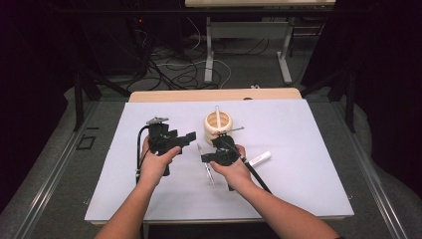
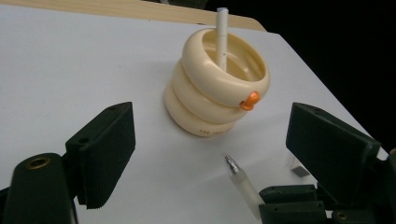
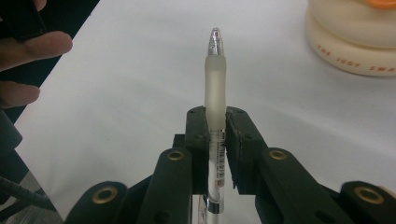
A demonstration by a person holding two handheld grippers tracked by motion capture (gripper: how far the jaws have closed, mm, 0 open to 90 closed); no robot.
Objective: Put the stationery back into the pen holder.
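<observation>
A cream ringed pen holder point(image 1: 217, 125) stands on the white table top point(image 1: 303, 149) with a white pen point(image 1: 217, 111) upright in it. My right gripper point(image 1: 205, 158), just in front of the holder, is shut on a clear frosted pen point(image 1: 209, 174). In the right gripper view the pen point(image 3: 215, 79) sticks out past the closed gripper point(image 3: 215, 122), tip forward. My left gripper point(image 1: 187, 139) is left of the holder and open. Its view shows the gripper point(image 2: 215, 154) with nothing between the jaws, the holder point(image 2: 217, 88) ahead, an orange knob point(image 2: 250, 100) on its rim, and the held pen's tip point(image 2: 239, 177).
A white marker point(image 1: 260, 159) lies on the table right of my right hand. The table's wooden far edge point(image 1: 214, 94) lies behind the holder. Beyond it are a dark floor, cables and a desk frame point(image 1: 209, 59). A person's fingers point(image 3: 28, 51) show at the left of the right gripper view.
</observation>
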